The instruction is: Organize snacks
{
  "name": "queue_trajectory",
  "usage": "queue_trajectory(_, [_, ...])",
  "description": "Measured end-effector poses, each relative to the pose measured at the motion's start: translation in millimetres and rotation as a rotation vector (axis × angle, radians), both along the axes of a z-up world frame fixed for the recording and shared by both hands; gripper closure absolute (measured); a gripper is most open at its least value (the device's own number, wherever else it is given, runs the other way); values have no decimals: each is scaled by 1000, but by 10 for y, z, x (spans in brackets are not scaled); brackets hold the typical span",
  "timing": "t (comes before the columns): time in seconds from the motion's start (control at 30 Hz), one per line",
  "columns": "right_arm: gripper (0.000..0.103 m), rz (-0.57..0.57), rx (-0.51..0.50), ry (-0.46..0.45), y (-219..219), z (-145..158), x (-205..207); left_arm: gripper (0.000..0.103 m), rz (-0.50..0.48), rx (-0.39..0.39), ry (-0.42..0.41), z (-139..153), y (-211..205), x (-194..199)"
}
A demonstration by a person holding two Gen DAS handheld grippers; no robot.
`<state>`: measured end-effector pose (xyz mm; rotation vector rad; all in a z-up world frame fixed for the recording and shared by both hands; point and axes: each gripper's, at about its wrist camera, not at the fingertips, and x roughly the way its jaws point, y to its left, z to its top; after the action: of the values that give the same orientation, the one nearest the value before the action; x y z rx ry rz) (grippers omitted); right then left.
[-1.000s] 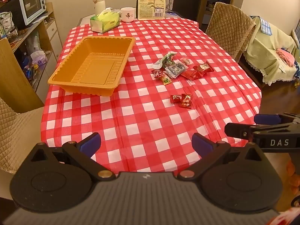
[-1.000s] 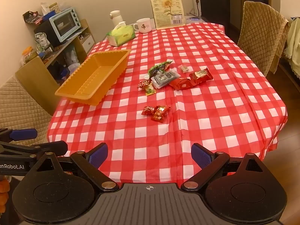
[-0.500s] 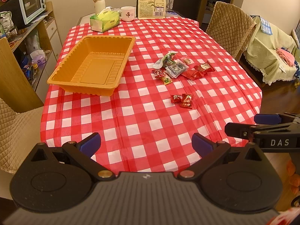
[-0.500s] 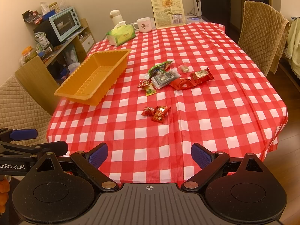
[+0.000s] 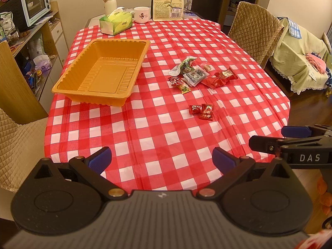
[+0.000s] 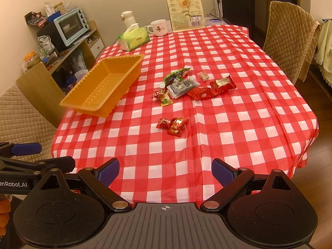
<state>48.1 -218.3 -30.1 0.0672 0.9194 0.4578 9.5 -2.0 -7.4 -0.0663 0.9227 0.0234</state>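
Left gripper [image 5: 160,159] hanging over near table edge, jaws spread, holding nothing. Tray [image 5: 99,101] sitting empty at left on cloth [image 5: 145,124]. Candies [image 5: 200,111] lying mid-table, three touching; bigger packets [image 5: 199,75] heaped farther back, well apart from tray. Right gripper [image 6: 165,170] waiting at near edge, jaws spread, empty. Wrappers looking light, crinkly, slippery; likely sliding on cloth. Pinching crimped end or across middle seeming best, gently, contents possibly brittle.

Beige walls, quilted chair [image 5: 254,28], wooden shelf [image 6: 68,47], checked table [image 5: 166,124]
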Motion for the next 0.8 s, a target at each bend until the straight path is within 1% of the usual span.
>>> queue_trajectory(0.8, [8, 0, -1, 1, 9, -13, 44, 0, 0, 0, 2, -17, 3, 14])
